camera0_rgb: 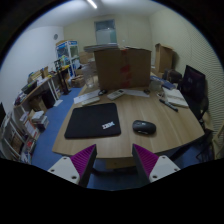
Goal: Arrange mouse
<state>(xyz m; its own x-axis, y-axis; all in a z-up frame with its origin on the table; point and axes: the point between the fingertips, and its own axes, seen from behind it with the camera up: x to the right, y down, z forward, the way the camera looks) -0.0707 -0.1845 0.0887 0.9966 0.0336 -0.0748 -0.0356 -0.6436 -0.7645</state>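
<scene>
Tongs [114, 165] open before wooden table [120, 142] in cluttered office.

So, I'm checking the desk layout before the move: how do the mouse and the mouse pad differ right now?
The mouse is small and rounded, while the mouse pad is a large flat rectangle. The mouse sits on bare table, beside the mouse pad's right edge and apart from it, not on it. The mouse pad bears a small pale mark; the mouse looks plain. Both are dark and lie beyond the open gripper.
</scene>
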